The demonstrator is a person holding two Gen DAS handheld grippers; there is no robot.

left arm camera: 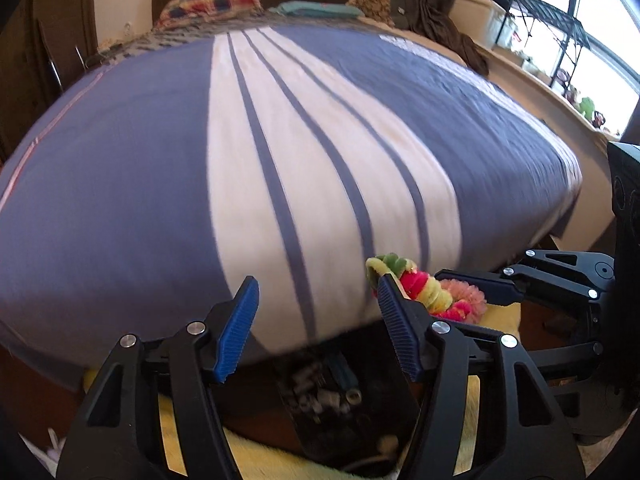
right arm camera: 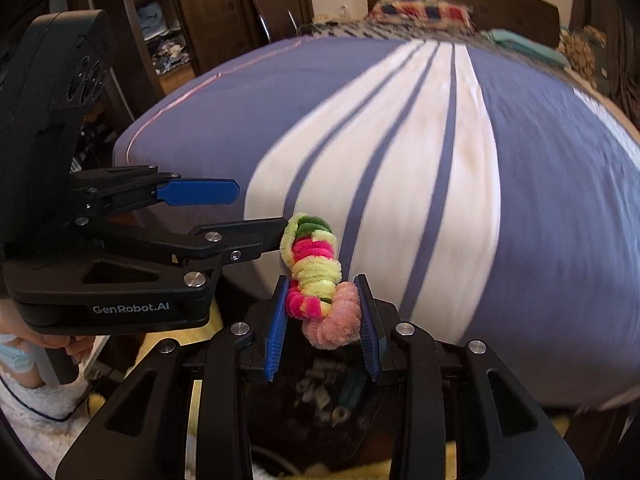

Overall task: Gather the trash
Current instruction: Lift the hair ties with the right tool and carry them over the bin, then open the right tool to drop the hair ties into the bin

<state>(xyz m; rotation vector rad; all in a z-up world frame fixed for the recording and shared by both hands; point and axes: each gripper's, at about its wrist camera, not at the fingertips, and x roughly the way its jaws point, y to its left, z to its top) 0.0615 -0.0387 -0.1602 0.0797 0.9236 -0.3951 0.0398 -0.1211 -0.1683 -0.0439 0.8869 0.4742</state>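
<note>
Right gripper point(right arm camera: 323, 322) clamping pipe-cleaner bundle point(right arm camera: 320, 276) — long axis running far from jaws. Left gripper point(left arm camera: 316, 320) hovering just left, jaws gaping, empty. Dark bin point(right arm camera: 324, 404) lying directly beneath — near bed point(right arm camera: 520, 200) edge.

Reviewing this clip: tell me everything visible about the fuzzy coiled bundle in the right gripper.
The fuzzy bundle looks like chenille pipe cleaners wound into a lumpy coil: pale yellow-green, hot pink, a dark green bit at the top, and a salmon-pink curl at the bottom. The right gripper is shut on its lower end, both blue ribbed fingers pressing it. It stands roughly upright, lifted off the striped bedspread, above a dark bin. The left gripper is beside it, open; whether they touch is unclear.
</note>
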